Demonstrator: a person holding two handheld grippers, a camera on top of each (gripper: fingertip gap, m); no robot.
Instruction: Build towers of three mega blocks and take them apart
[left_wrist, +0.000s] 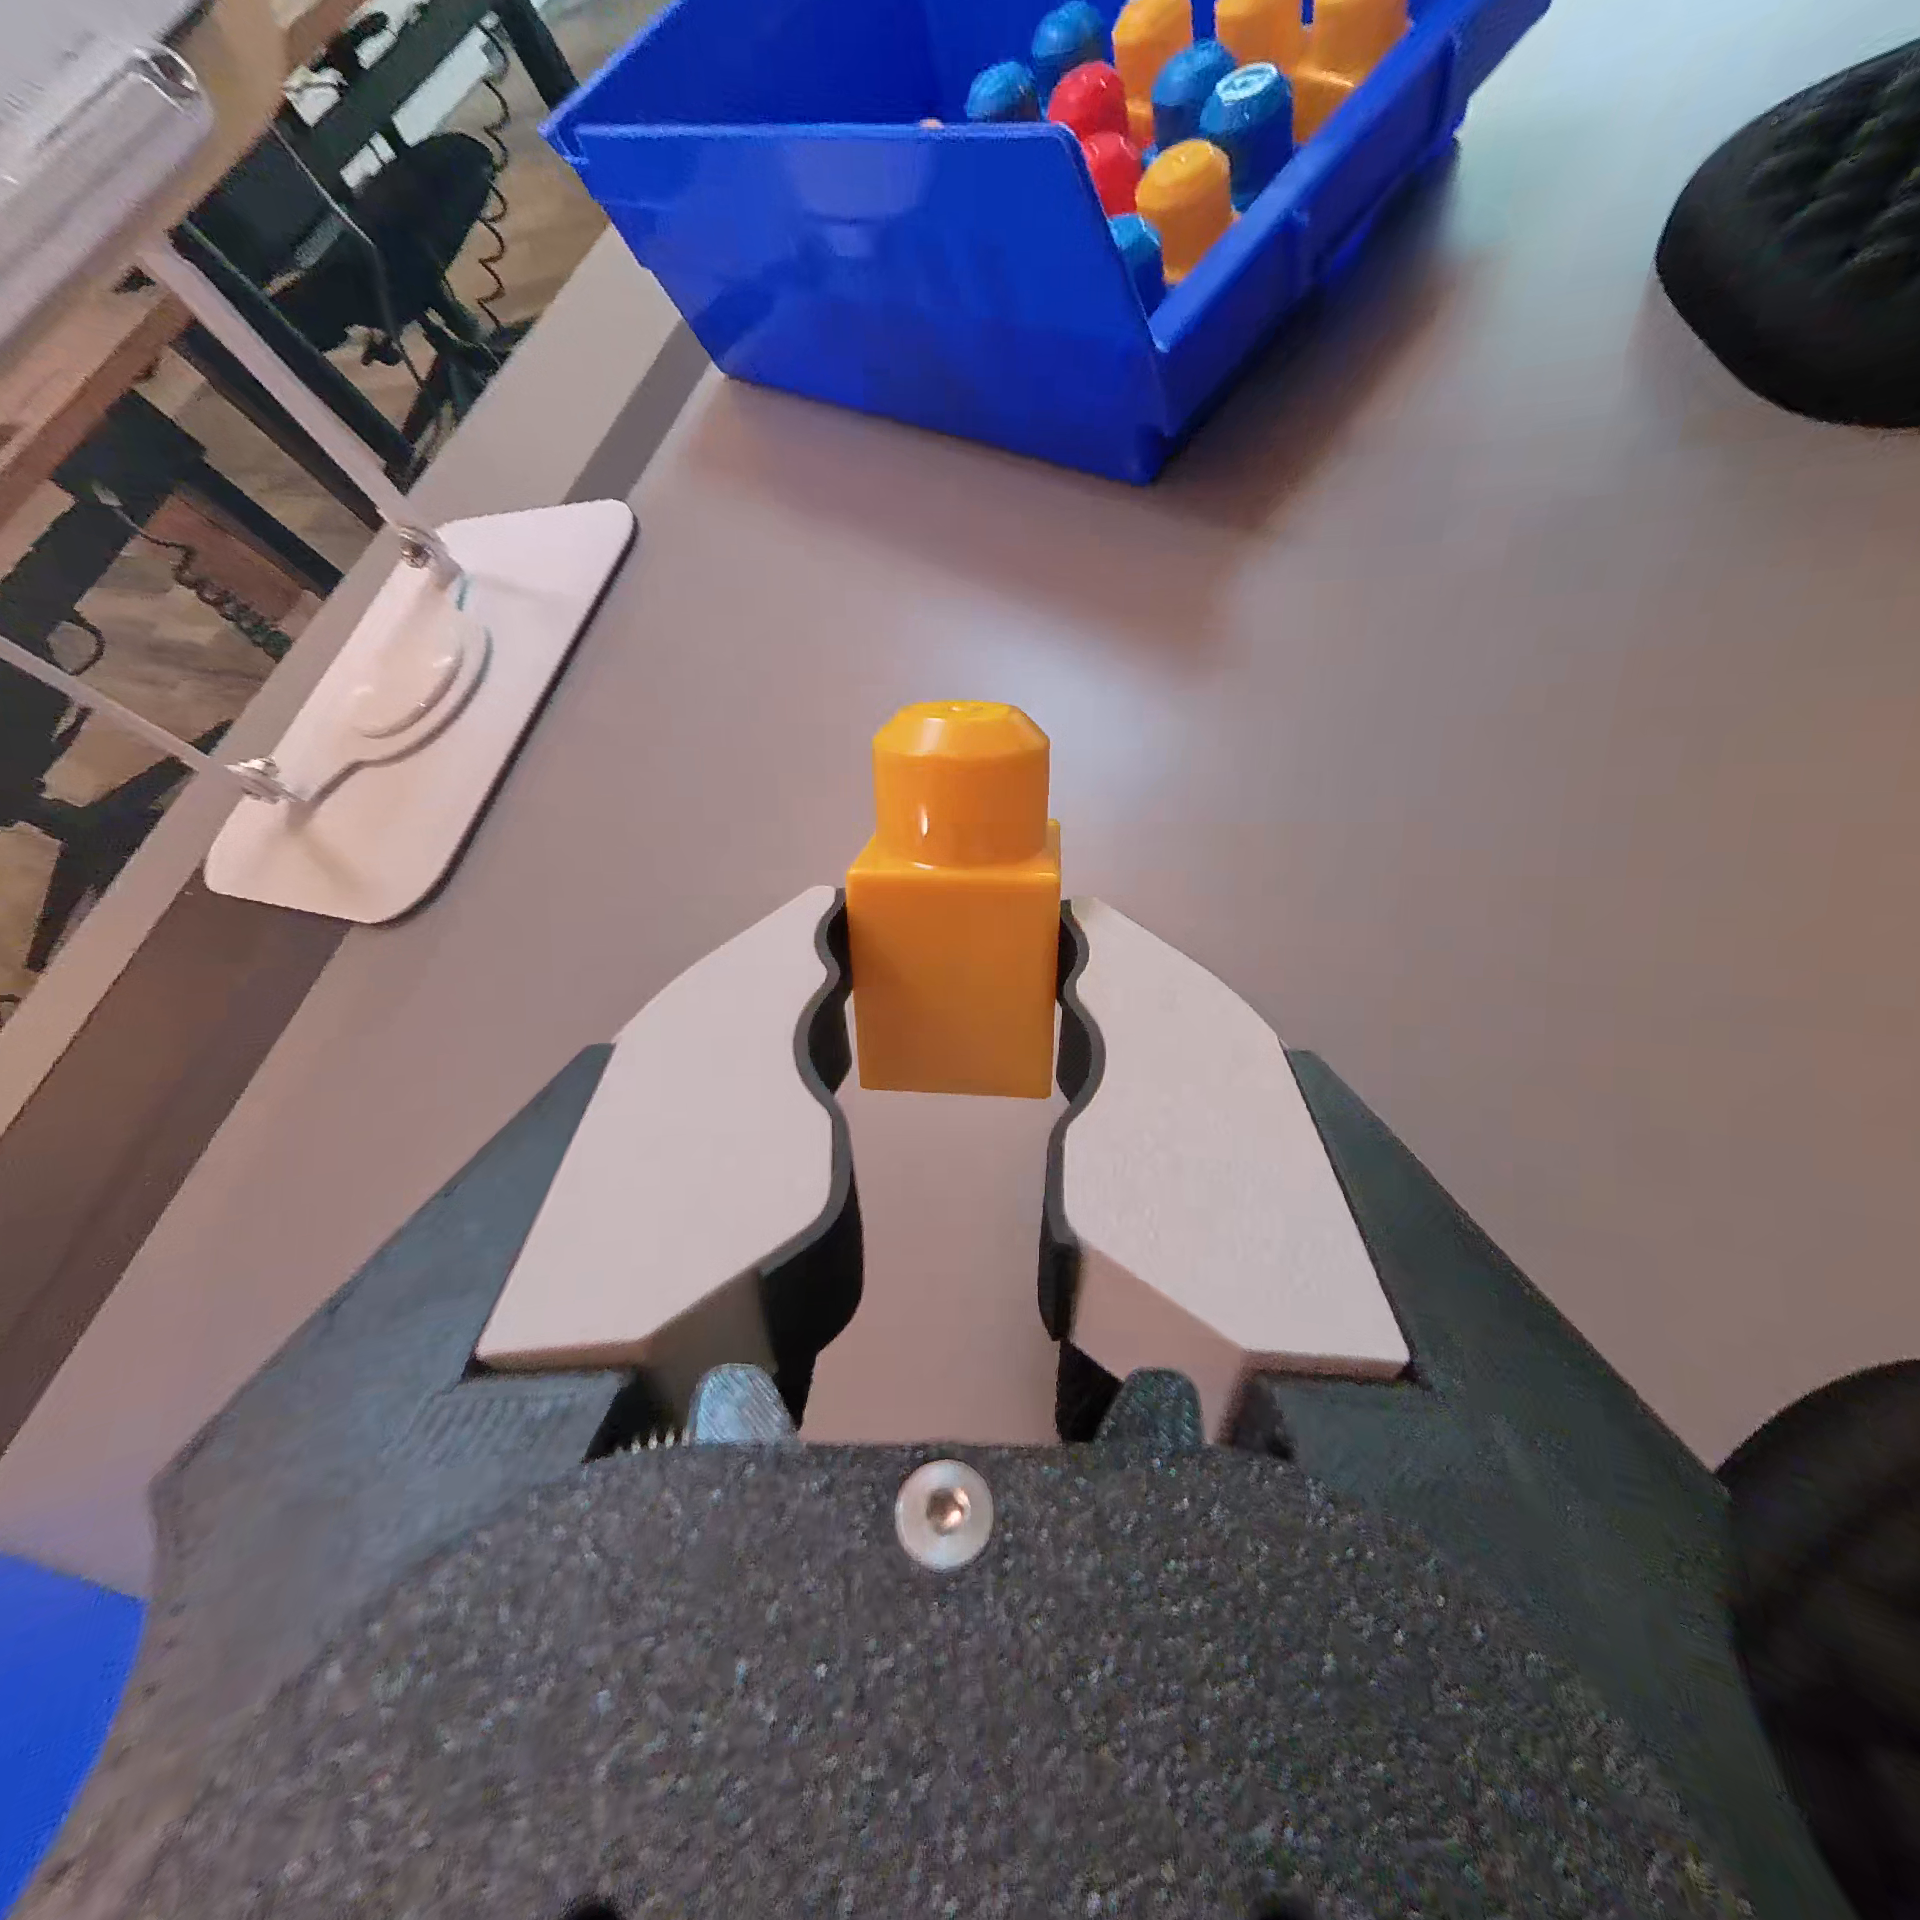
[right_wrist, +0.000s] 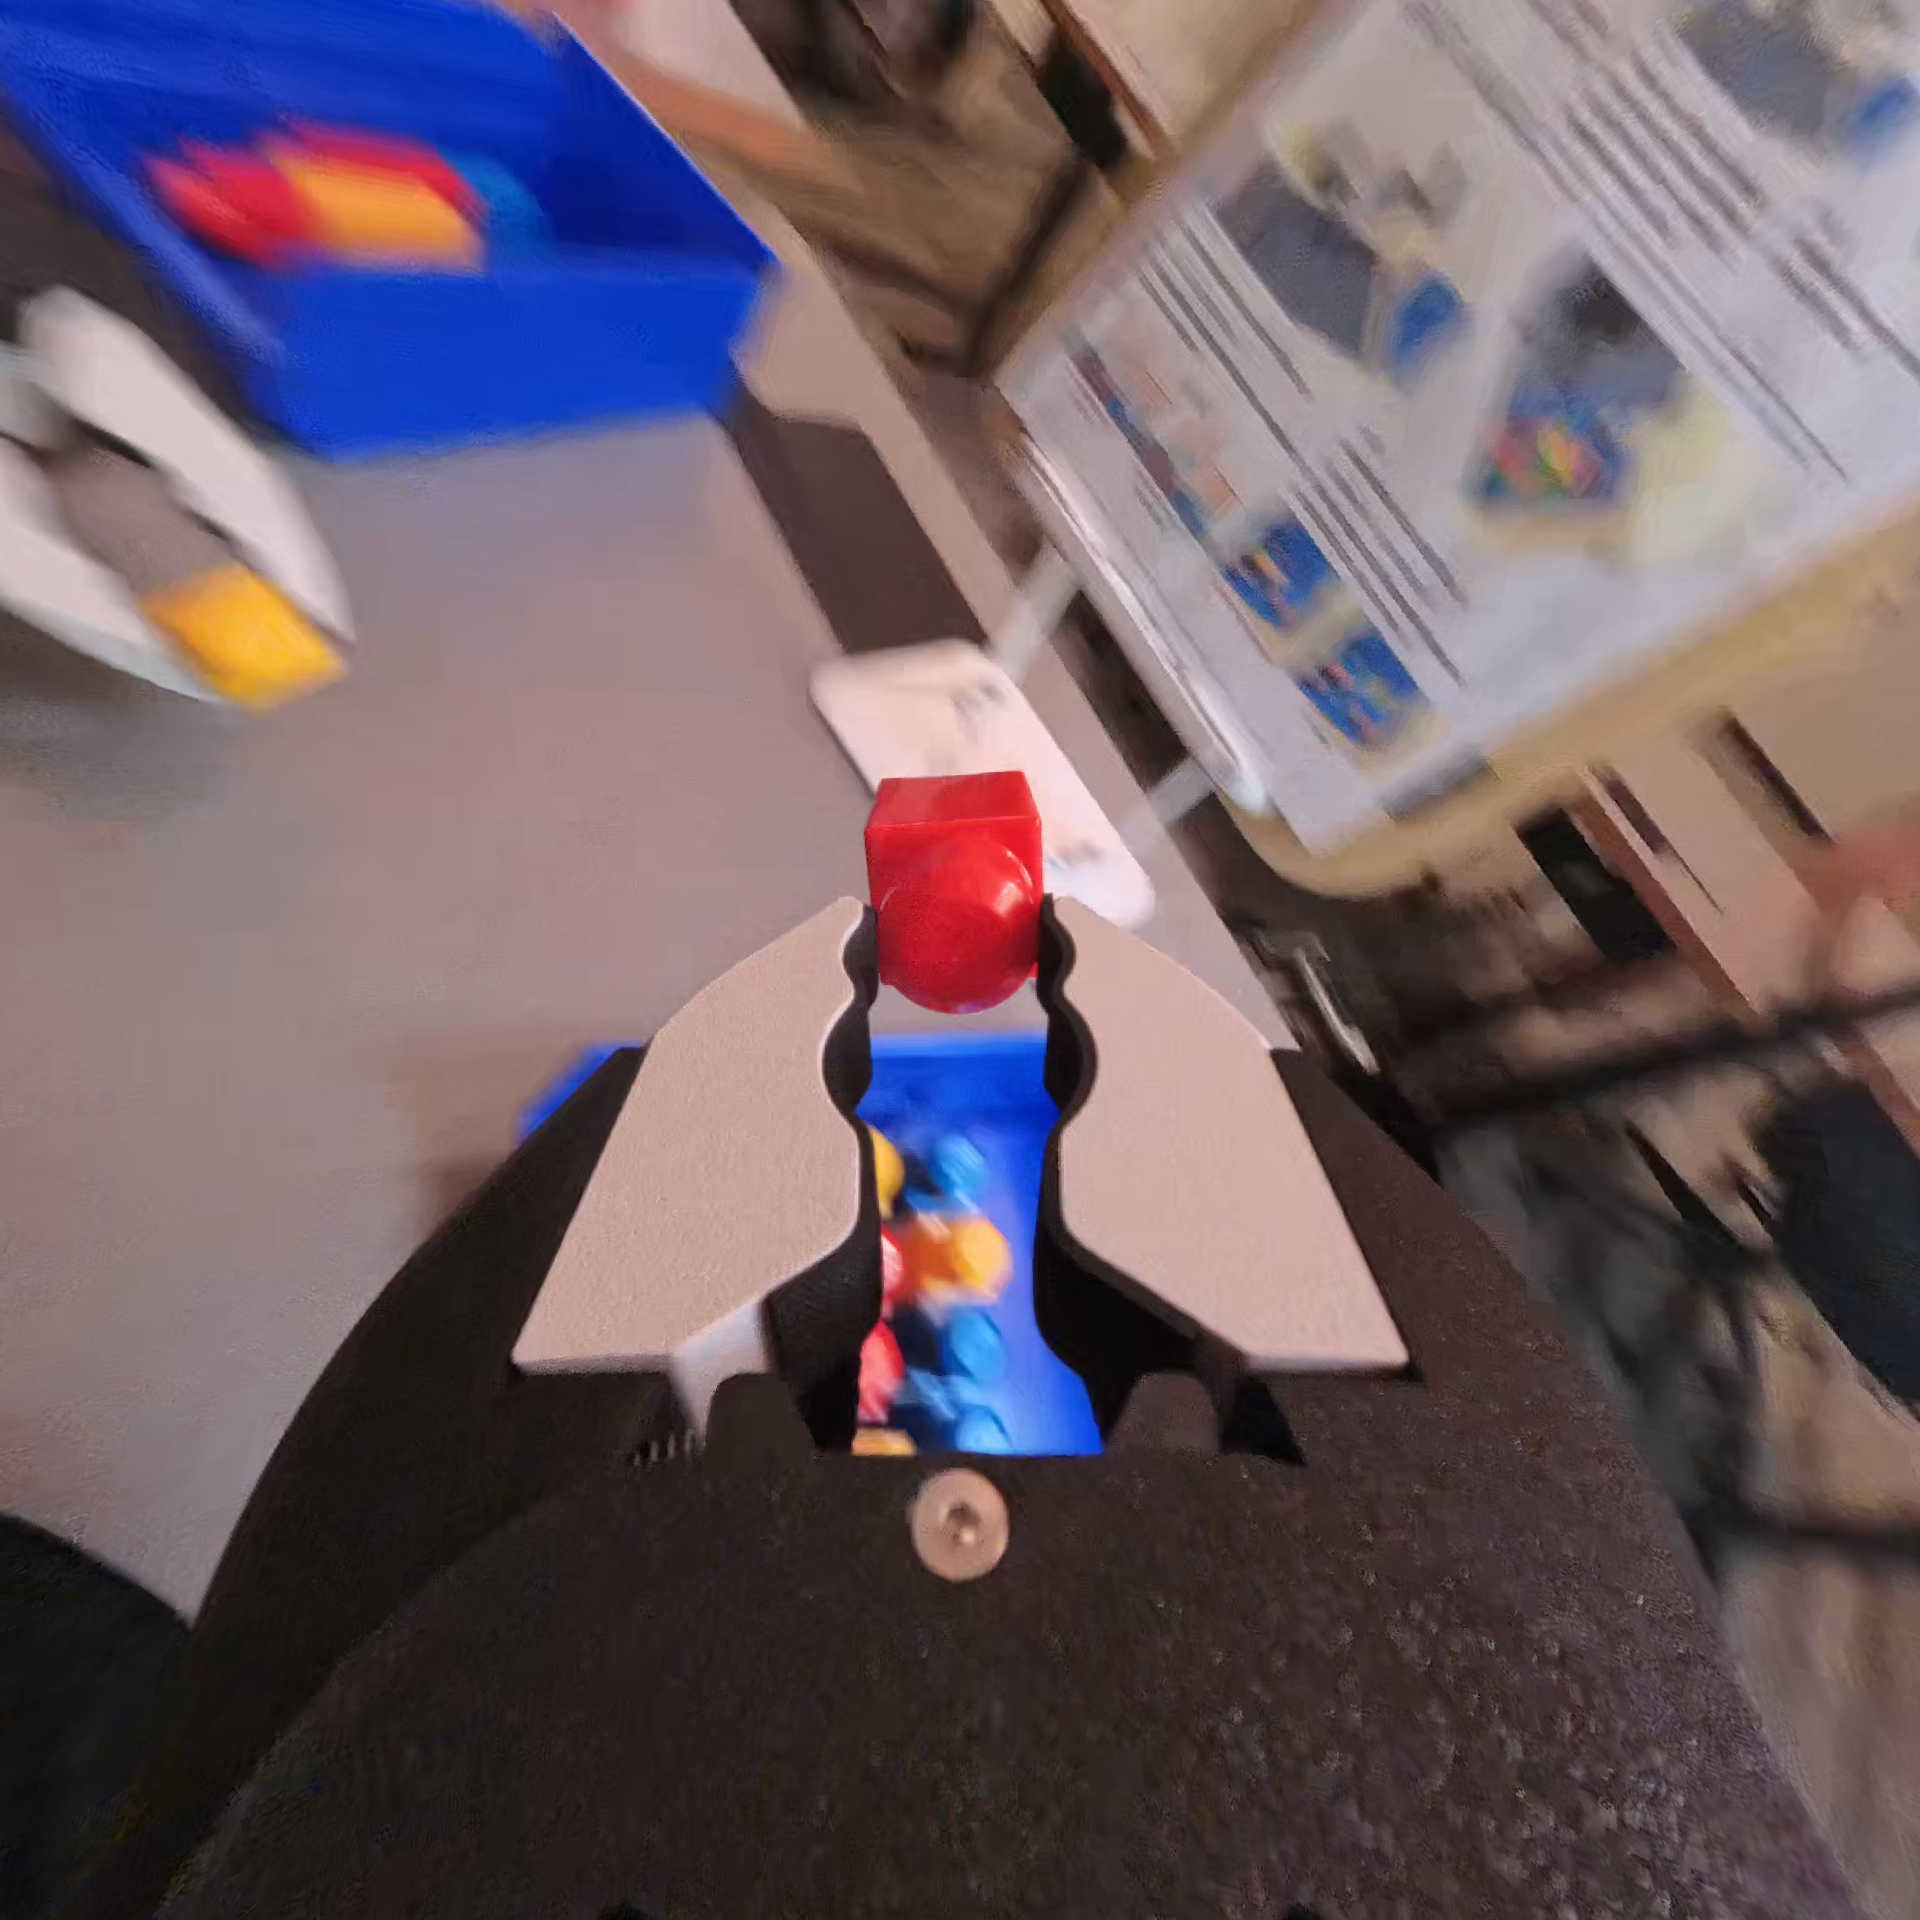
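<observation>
Gripper on the left (left_wrist: 954, 987) is closed on an orange block (left_wrist: 954, 966), held upright with its stud pointing up, just above the grey table (left_wrist: 1351, 831). Beyond it, near the table's far edge, a blue bin (left_wrist: 935, 291) holds orange, blue and red blocks (left_wrist: 1174, 114). A white stand base (left_wrist: 416, 717) sits at the table's left edge. The right gripper (right_wrist: 954, 940) pinches a red block (right_wrist: 954, 883) at its fingertips, stud facing the camera, above another blue bin of blocks (right_wrist: 966, 1299) seen between its fingers. The right wrist view is blurred.
</observation>
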